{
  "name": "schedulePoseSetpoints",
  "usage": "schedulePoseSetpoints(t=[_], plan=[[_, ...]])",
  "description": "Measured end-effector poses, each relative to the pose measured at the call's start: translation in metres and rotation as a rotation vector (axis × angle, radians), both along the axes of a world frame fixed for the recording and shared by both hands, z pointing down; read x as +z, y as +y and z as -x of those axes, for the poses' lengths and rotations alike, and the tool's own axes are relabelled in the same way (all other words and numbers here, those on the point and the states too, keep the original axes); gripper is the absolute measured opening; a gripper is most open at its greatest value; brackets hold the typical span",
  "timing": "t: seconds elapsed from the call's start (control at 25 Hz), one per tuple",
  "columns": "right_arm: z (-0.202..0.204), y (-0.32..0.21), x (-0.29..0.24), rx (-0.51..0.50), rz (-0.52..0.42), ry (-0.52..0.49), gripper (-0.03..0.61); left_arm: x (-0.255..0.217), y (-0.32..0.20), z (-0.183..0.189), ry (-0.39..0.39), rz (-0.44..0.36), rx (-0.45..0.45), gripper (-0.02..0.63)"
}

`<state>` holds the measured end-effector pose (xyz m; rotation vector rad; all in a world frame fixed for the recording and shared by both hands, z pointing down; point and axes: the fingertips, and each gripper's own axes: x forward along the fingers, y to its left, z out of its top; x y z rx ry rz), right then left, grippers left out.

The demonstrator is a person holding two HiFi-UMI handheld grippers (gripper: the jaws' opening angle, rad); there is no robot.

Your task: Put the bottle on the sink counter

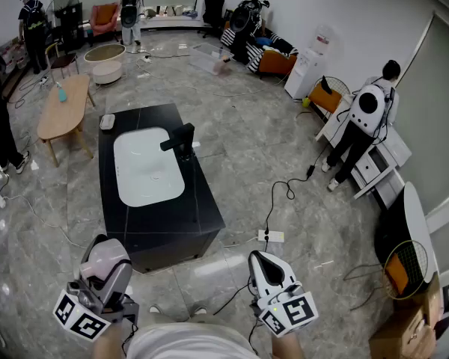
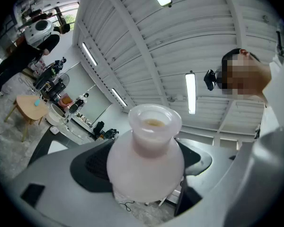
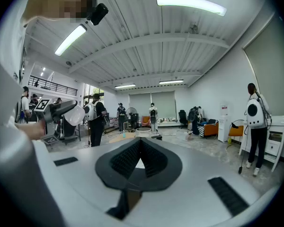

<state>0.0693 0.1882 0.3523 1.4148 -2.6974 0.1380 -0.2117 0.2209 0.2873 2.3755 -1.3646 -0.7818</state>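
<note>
The bottle (image 1: 107, 263), pale pink with a round body and a wide open neck, sits between the jaws of my left gripper (image 1: 103, 254), which is shut on it at the bottom left of the head view. In the left gripper view the bottle (image 2: 146, 160) fills the gap between the pads, neck tilted upward. The black sink counter (image 1: 202, 200) with its white basin (image 1: 146, 164) and black faucet (image 1: 181, 140) stands on the floor just ahead of both grippers. My right gripper (image 1: 260, 259) is at the bottom right, shut and empty; in its own view the gripper (image 3: 141, 143) has its pads meeting at the tip.
A small white object (image 1: 107, 121) lies on the counter's far left corner. A power strip with cable (image 1: 273, 236) lies on the floor right of the counter. A wooden table (image 1: 60, 107) stands far left. A person (image 1: 363, 118) bends over white furniture at the right.
</note>
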Motion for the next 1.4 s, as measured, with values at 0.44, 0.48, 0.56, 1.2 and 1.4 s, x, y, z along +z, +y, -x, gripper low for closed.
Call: schedulePoseSetpoints(t=[0.44,0.48,0.56,1.2,1.4], plan=[[0.038,0.004,-0.006,-0.012,-0.012,-0.003,0.009,-0.003,0.004,0.022,0.010,-0.003,0.028,0.403],[0.038,0.005,-0.006,-0.011,-0.013,-0.002,0.009,-0.003,0.004,0.022,0.011,-0.004,0.028,0.403],[0.036,0.005,-0.007,-0.009,-0.016,-0.013,0.009,-0.004,0.003,0.021,0.012,-0.007,0.029,0.403],[-0.049,0.014,0.013,0.044,0.011,-0.073,0.009,0.005,-0.007,-0.034,0.083,0.005,0.037,0.403],[-0.057,0.005,0.026,0.040,0.046,-0.079,0.009,0.011,-0.019,-0.049,0.060,0.028,0.045,0.403]])
